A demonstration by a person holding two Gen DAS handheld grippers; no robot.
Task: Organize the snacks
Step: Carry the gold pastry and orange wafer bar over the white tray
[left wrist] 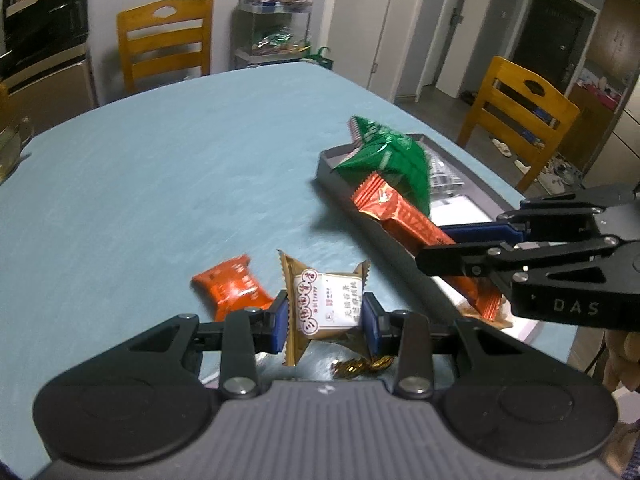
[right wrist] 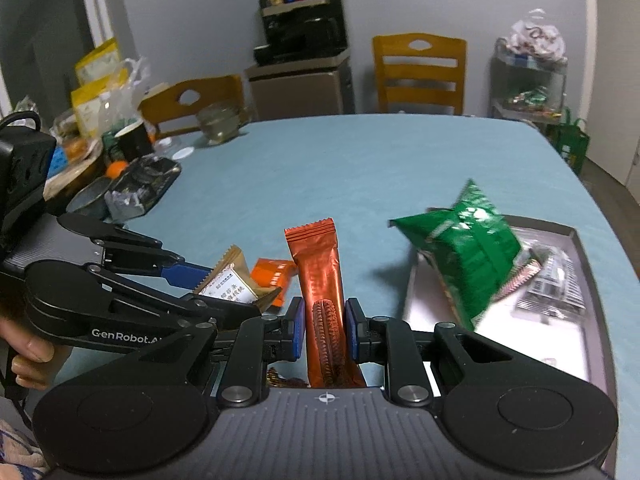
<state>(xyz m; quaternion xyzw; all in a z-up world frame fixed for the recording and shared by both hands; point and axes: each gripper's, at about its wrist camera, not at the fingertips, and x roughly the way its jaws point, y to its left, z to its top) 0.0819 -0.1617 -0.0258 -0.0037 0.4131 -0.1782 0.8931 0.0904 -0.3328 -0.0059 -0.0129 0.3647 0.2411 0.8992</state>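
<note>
My left gripper is shut on a brown-and-white pastry packet, held above the blue tablecloth. A small orange snack packet lies on the cloth just left of it. My right gripper is shut on a long orange wafer bar, which stands upright between the pads. In the left wrist view this bar reaches over the grey tray. A green snack bag leans on the tray's near end, over silver-wrapped packets. The left gripper with the pastry packet shows at the left.
Wooden chairs stand around the table. Cups, bags and a foil box crowd the table's far left. A metal shelf with snacks is by the wall. A gold-wrapped sweet lies under the left gripper. A hand holds the left tool.
</note>
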